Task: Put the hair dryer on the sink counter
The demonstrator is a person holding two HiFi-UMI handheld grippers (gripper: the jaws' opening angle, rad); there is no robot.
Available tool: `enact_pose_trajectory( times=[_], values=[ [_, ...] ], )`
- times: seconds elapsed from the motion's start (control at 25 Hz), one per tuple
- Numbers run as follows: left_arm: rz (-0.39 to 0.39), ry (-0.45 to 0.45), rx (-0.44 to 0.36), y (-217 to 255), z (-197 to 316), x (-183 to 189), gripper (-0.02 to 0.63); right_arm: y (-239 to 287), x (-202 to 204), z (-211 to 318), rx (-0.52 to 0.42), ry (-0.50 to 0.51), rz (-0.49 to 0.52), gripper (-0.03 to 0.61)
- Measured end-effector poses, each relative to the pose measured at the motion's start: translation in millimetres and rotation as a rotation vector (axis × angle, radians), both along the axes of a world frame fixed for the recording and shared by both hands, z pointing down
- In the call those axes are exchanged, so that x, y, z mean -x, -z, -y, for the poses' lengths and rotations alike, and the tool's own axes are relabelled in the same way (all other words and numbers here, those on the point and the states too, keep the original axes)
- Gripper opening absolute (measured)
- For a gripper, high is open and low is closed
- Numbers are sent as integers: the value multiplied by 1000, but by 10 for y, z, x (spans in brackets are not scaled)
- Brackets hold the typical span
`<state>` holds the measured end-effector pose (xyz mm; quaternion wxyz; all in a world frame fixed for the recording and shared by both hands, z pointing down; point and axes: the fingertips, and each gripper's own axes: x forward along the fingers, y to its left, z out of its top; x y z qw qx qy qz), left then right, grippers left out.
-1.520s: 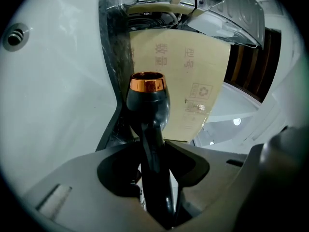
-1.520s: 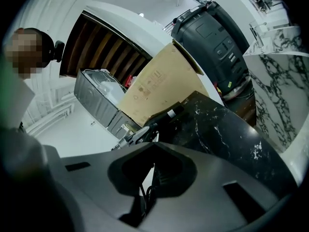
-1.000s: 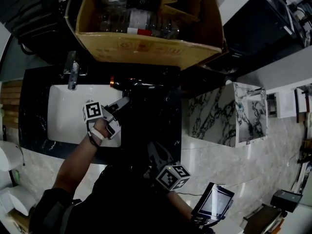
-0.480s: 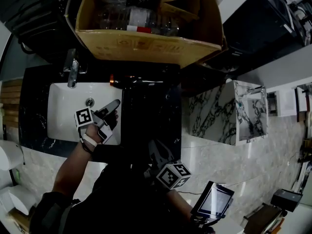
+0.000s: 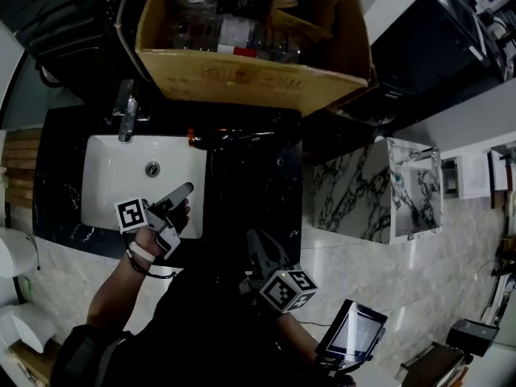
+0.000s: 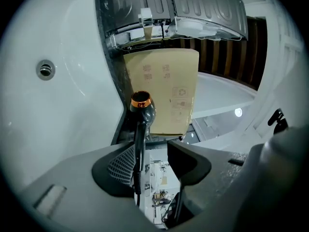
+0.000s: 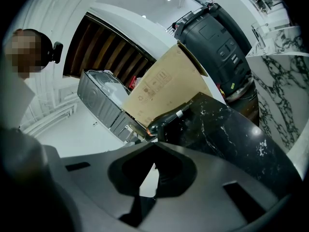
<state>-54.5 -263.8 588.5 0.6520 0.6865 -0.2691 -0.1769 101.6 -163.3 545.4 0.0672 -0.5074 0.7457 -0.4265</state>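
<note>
The black hair dryer (image 5: pixel 234 138) with a copper nozzle ring lies on the black marble sink counter (image 5: pixel 250 192), near its back edge beside the basin. In the left gripper view the dryer (image 6: pixel 141 111) shows beyond the jaws, ring end up. My left gripper (image 5: pixel 184 190) hovers over the front right corner of the white sink (image 5: pixel 105 176), apart from the dryer, open and empty (image 6: pixel 152 166). My right gripper (image 5: pixel 256 244) is held low at the counter's front edge, its jaws together with nothing in them (image 7: pixel 153 175). From there the dryer (image 7: pixel 166 117) lies far ahead.
A large cardboard box (image 5: pixel 242 79) full of bottles stands right behind the counter. The chrome faucet (image 5: pixel 126 111) rises at the sink's back left. A white marble block (image 5: pixel 371 192) stands to the right. A tablet-like device (image 5: pixel 355 333) lies on the floor near my right side.
My left gripper has drawn back from the dryer, moving left and toward me across the sink. The dryer stays lying on the counter. The right gripper has held still.
</note>
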Motion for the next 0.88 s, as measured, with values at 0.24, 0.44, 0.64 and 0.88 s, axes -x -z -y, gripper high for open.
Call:
enact_pose_trajectory(
  times=[0.24,0.44,0.64,0.88],
  values=[
    [37,-53,-93,297,-185,-76,192,47,45,-3,-15,10,-7,-5],
    [130,-94,-191,535,-345,-103,192,151,99,22,-41,22,-9,-5],
    [199,-106,-260,690,-532,-128,192,307,161,58,-98,52,-56,-5],
    [309,-96,-346,801,-687,-144,192,488,241,82,-170,92,-155,-5]
  ],
)
